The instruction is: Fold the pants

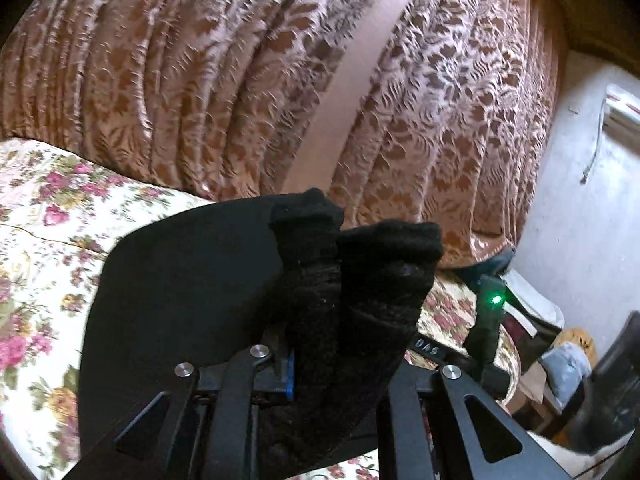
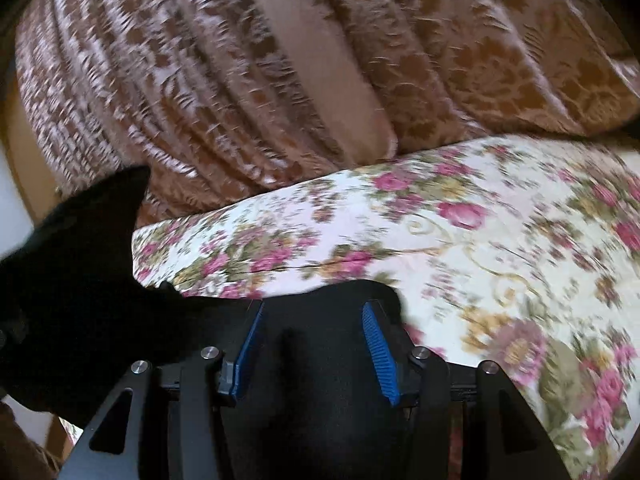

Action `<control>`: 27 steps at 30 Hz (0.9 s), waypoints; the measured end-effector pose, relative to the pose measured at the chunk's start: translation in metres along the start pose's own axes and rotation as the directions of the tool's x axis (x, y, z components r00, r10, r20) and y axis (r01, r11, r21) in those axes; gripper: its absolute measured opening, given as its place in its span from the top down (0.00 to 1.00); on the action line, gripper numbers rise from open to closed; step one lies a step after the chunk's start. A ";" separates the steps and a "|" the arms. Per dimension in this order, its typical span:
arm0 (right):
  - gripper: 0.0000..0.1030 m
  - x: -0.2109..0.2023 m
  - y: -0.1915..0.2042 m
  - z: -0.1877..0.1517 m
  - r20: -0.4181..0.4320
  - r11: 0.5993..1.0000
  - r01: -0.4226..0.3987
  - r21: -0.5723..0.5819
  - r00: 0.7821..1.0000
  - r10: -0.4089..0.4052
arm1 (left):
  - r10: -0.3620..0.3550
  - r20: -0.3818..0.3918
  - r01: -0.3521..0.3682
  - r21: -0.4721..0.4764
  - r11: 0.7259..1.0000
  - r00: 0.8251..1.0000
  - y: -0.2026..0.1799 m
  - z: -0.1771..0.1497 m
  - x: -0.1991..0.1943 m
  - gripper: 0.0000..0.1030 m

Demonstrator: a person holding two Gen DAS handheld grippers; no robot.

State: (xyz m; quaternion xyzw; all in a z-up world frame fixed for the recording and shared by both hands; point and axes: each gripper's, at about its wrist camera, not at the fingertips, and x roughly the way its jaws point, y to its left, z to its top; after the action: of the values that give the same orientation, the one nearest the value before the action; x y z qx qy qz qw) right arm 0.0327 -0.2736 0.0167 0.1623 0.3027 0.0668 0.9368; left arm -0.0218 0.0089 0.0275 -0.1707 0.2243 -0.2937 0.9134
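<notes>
In the left wrist view, the left tongs (image 1: 340, 360) are clamped on a bunched black fold of the pants (image 1: 180, 300), held above the floral bed (image 1: 48, 216) before brown curtains (image 1: 200, 60). In the right wrist view, the right tongs (image 2: 312, 352) stand apart, blue pads (image 2: 380, 356) flanking black pants cloth over the bed.

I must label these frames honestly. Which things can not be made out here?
- Left view: the left gripper is buried in bunched black pants; only one blue pad shows, so the jaws' state is unclear.
- Right view: the pants between the open right gripper's pads are featureless black; waistband or leg is unclear.
- Right view: motion blurs the bedspread.
</notes>
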 end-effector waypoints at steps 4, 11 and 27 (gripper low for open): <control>0.51 -0.020 -0.020 -0.001 0.033 0.998 -0.003 0.063 0.999 0.001 | -0.039 -0.065 0.041 0.040 0.998 0.997 -0.021 -0.012 0.023 0.86; 0.51 -0.046 -0.034 0.002 0.088 0.987 -0.090 0.136 0.993 0.079 | -0.011 -0.160 0.044 0.199 0.979 0.987 -0.052 -0.039 0.063 0.85; 0.51 -0.027 -0.012 -0.013 -0.042 0.966 -0.217 0.138 0.974 0.225 | -0.171 -0.201 0.196 0.116 0.974 0.965 -0.049 -0.046 0.036 0.38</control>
State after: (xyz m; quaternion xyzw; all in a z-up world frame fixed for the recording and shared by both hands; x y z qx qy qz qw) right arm 0.0034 -0.2874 0.0177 0.2549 0.3130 0.1551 0.9017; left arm -0.0421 -0.0594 -0.0005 -0.1001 0.2730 -0.4066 0.8661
